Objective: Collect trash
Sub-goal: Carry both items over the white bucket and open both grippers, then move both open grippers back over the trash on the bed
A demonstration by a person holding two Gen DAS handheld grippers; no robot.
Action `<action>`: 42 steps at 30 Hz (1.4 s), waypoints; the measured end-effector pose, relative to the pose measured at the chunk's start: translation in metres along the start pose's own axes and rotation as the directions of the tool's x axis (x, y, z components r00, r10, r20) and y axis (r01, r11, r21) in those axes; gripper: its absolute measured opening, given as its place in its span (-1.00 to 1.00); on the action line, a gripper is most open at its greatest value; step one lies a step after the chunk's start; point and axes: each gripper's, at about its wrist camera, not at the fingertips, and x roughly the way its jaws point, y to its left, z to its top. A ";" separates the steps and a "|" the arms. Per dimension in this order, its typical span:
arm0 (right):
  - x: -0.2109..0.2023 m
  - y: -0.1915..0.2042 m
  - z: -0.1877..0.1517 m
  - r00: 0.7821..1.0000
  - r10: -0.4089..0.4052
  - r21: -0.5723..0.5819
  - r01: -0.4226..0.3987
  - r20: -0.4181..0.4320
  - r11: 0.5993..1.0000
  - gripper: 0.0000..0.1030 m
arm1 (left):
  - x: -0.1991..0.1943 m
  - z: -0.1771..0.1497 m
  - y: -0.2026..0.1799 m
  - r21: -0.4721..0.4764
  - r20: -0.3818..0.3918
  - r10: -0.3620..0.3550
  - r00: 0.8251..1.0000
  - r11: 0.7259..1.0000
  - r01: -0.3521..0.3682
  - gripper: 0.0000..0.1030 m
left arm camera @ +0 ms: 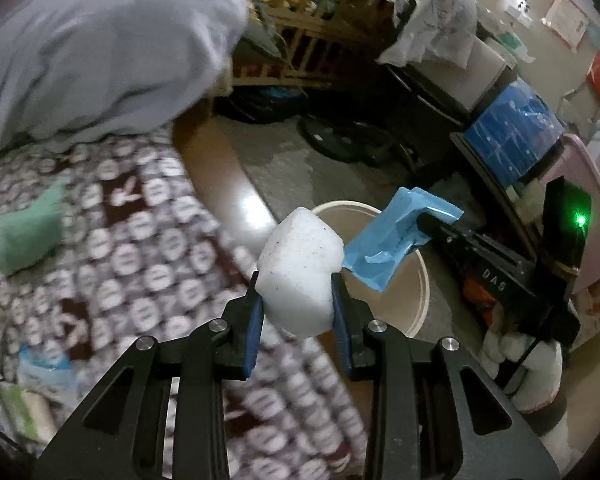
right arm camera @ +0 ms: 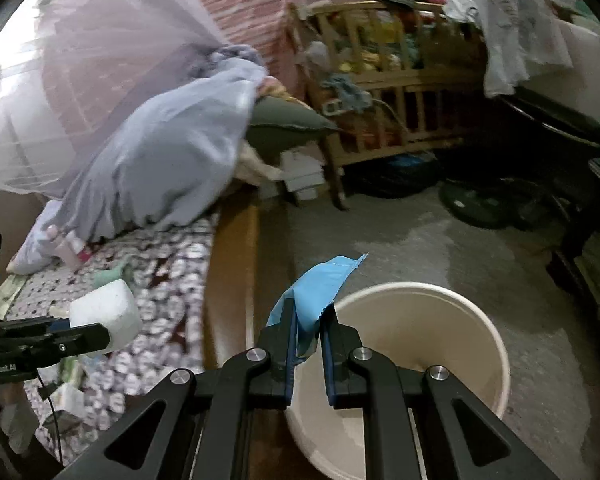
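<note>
**Both grippers loaded beside the bed, bucket on the floor below**

A bed (left arm camera: 112,216) with a brown-and-white patterned sheet fills the left of the room, its glossy wooden side rail (right arm camera: 232,276) edging a grey concrete floor (right arm camera: 440,248). A pale blue-grey blanket (left arm camera: 100,52) is heaped at the far end, with a green cloth (left arm camera: 28,236) lying on the sheet. Beyond the floor stand a cluttered wooden crib (right arm camera: 384,88), a dark fan lying flat (right arm camera: 488,204) and stacked boxes under a white cloth.

The left hand-held gripper (left arm camera: 298,292) pinches a white foam block (left arm camera: 300,272) above the bed's edge. The right hand-held gripper (right arm camera: 308,316) is clamped on a blue wrapper (right arm camera: 320,280), held over the near rim of a cream bucket (right arm camera: 480,328) that stands on the floor just beside the bed rail.
</note>
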 end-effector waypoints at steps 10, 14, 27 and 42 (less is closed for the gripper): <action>0.014 -0.041 -0.017 0.993 -0.104 0.035 0.105 -0.048 0.994 -0.79 | 0.050 0.011 -0.029 -0.015 -0.048 -0.060 0.997 0.998 0.059 -0.45; 0.021 -0.052 -0.021 0.989 -0.131 0.047 0.134 -0.070 0.990 -0.79 | 0.065 0.012 -0.038 -0.015 -0.064 -0.070 0.995 0.997 0.069 -0.44; 0.030 -0.065 -0.025 0.987 -0.134 0.094 0.143 -0.094 0.985 -0.17 | 0.075 0.010 -0.052 0.007 -0.057 -0.091 0.994 0.996 0.092 -0.01; 0.033 -0.019 -0.023 0.992 -0.090 0.019 0.092 -0.093 0.996 -0.14 | 0.027 -0.011 -0.012 -0.021 0.003 0.142 0.990 0.990 -0.141 -0.01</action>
